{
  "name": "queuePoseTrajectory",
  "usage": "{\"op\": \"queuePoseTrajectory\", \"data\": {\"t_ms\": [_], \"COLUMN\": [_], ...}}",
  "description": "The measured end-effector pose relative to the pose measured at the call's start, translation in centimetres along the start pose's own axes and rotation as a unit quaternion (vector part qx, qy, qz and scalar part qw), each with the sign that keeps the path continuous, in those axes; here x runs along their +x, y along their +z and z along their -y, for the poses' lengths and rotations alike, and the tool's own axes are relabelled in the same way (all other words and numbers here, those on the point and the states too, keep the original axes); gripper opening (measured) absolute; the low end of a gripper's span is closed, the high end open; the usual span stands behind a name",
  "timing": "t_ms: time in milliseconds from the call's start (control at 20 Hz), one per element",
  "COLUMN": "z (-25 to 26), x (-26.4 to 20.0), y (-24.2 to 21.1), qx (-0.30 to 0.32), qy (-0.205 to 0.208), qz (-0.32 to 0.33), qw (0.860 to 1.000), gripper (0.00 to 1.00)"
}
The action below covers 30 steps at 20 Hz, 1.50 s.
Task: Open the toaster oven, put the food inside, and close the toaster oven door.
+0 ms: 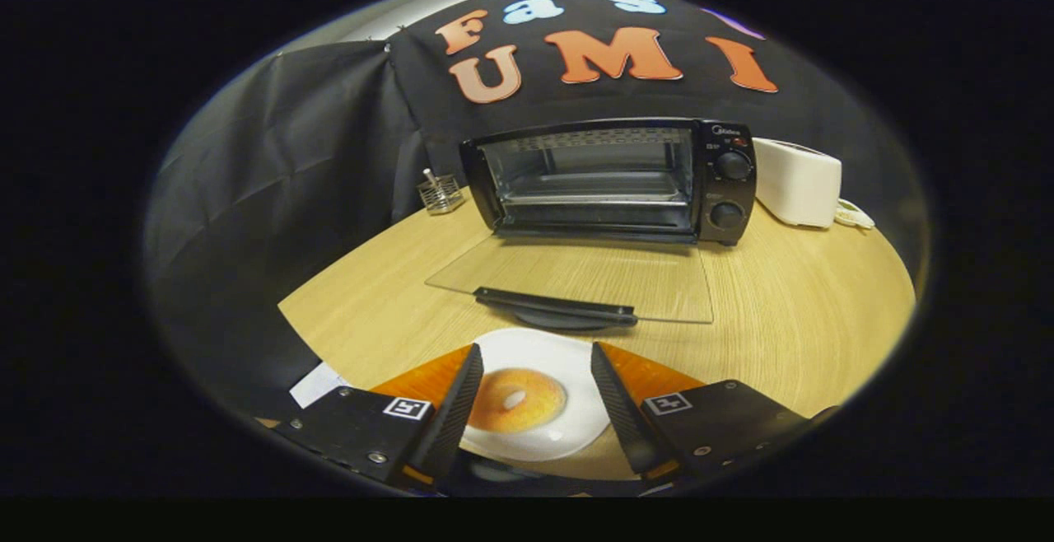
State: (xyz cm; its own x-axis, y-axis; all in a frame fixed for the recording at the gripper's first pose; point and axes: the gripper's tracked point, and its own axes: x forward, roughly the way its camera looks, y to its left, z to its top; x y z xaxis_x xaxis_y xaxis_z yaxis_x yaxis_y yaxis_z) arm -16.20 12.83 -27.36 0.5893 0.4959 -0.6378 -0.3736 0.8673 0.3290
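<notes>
A black toaster oven (613, 179) stands at the back of the wooden table (790, 320), its glass door (576, 278) folded down flat toward me with the black handle (556, 306) at its near edge. The oven's inside shows a wire rack and nothing on it. A golden bagel (515, 399) lies on a white plate (568, 361) just in front of the door handle. My gripper (535, 398) hovers over the plate, open, its two black fingers (453, 410) standing wide either side of the bagel without touching it.
A white pop-up toaster (797, 182) with a cord sits right of the oven. A small wire holder (439, 193) stands left of it. A white paper (317, 384) lies at the table's near left edge. Black cloth walls the booth.
</notes>
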Motion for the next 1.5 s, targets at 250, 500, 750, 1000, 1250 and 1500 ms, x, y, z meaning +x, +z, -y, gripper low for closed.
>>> {"op": "queuePoseTrajectory", "data": {"t_ms": [250,500,750,1000,1250,1500], "z": [-1.8,-1.7,-1.5,-2.5,-3.0,-2.6], "x": [-0.8,0.2,0.2,-0.4,-0.3,1.8], "y": [-2.8,-3.2,-3.4,-0.6,5.9,12.1], "qx": [-0.033,-0.022,0.032,0.067,0.149,0.261], "qy": [0.036,0.039,0.049,0.066,0.098,0.124], "qz": [-0.022,-0.033,-0.036,0.010,0.094,0.161], "qw": [0.999,0.998,0.998,0.996,0.979,0.944], "gripper": [0.79,0.74,0.40,0.15,0.15,0.15]}}
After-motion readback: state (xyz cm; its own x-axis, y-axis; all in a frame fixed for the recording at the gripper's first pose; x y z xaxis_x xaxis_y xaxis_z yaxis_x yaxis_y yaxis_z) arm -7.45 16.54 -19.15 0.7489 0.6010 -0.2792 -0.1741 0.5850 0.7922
